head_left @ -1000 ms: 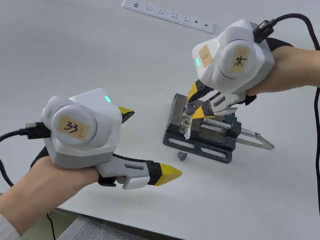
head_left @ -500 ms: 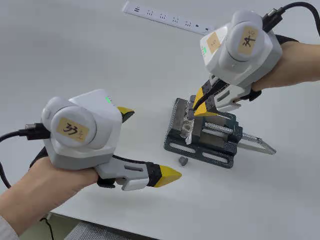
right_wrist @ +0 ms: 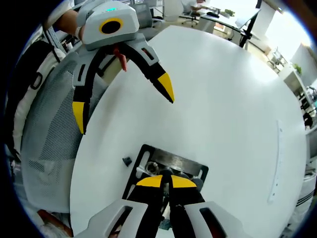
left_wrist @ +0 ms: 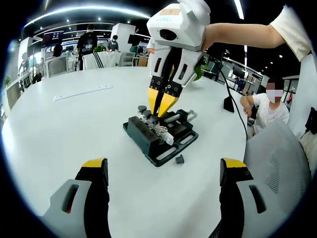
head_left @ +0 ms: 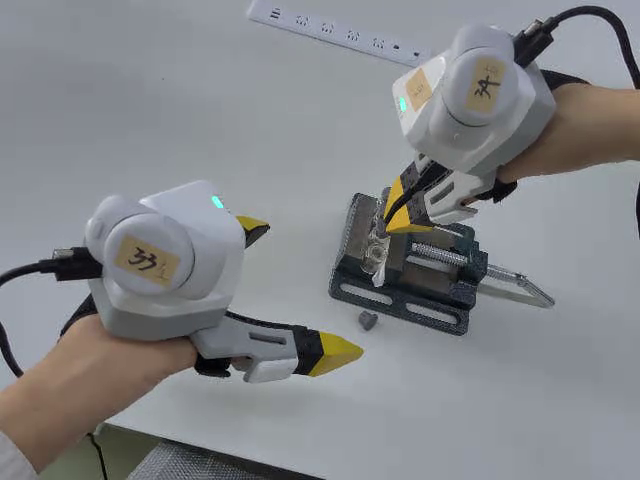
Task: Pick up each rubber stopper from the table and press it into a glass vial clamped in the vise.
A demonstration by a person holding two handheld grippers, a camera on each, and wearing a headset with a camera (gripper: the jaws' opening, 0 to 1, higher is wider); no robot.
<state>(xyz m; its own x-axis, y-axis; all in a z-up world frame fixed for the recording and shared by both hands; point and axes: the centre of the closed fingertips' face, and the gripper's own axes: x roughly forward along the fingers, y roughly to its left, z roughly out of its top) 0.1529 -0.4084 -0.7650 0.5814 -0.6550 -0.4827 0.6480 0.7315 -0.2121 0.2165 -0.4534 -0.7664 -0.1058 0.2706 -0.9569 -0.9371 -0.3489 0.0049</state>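
Observation:
A dark vise (head_left: 442, 285) (left_wrist: 148, 143) (right_wrist: 149, 158) stands on the white table and clamps a row of small glass vials (head_left: 376, 254) (left_wrist: 157, 130), some capped with dark stoppers (left_wrist: 142, 108). My right gripper (head_left: 393, 214) (left_wrist: 161, 106) (right_wrist: 166, 182) points down at the vials, jaws shut, tips at the top of one vial. Whether anything sits between the tips is hidden. One loose grey rubber stopper (head_left: 367, 320) (left_wrist: 179, 159) (right_wrist: 127, 160) lies on the table just in front of the vise. My left gripper (head_left: 295, 290) (left_wrist: 163, 168) (right_wrist: 124, 101) hovers open and empty, left of the vise.
A white power strip (head_left: 335, 28) (left_wrist: 81, 92) lies at the far side of the table. The vise's screw handle (head_left: 515, 284) sticks out to the right. Black cables trail from both grippers. The near table edge (head_left: 250, 448) runs below my left hand. People sit at desks beyond.
The right gripper's body has risen and tilted a little over the vise while its tips stay at the vials. The left gripper has held still.

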